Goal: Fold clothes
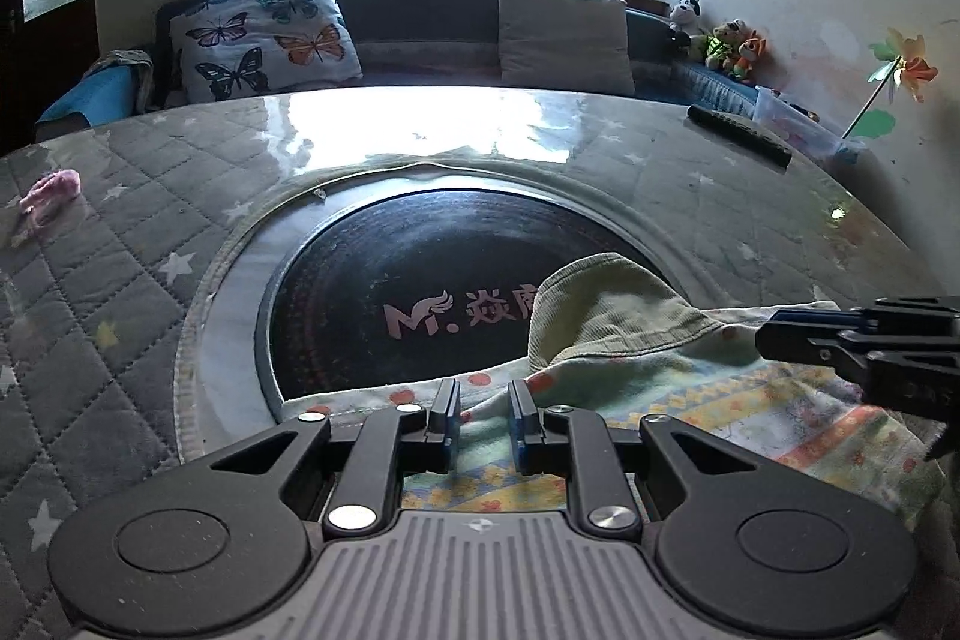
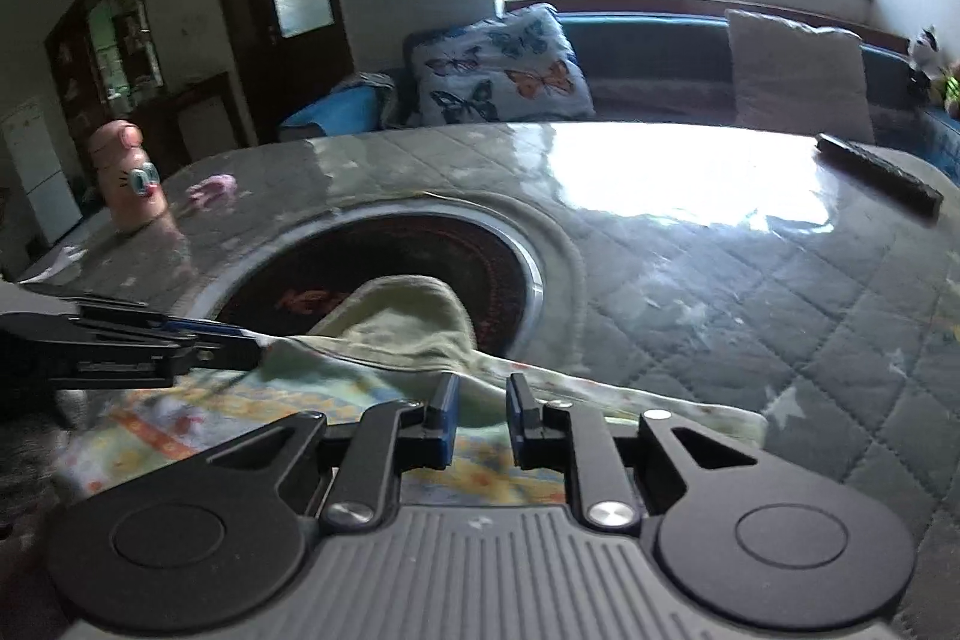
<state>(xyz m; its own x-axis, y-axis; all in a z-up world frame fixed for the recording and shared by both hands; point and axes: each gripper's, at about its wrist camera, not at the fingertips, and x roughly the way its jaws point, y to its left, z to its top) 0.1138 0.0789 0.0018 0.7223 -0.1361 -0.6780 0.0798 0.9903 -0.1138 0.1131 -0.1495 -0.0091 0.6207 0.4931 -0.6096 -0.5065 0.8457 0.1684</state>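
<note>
Both grippers, left gripper (image 1: 483, 421) and right gripper (image 2: 480, 421), gape over garment (image 1: 690, 400).

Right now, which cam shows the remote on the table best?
Left wrist view: the black remote lies whole and sharp at the table's far right edge. The right wrist view also shows it, but nearer the frame edge, slightly blurred and more distorted.

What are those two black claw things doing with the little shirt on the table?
A person is holding two grippers to fold a small patterned garment that lies at the near edge of the round table. Its green collar part flops over the dark round plate in the middle. The left gripper and right gripper both sit open just above the cloth, gripping nothing yet.
</note>
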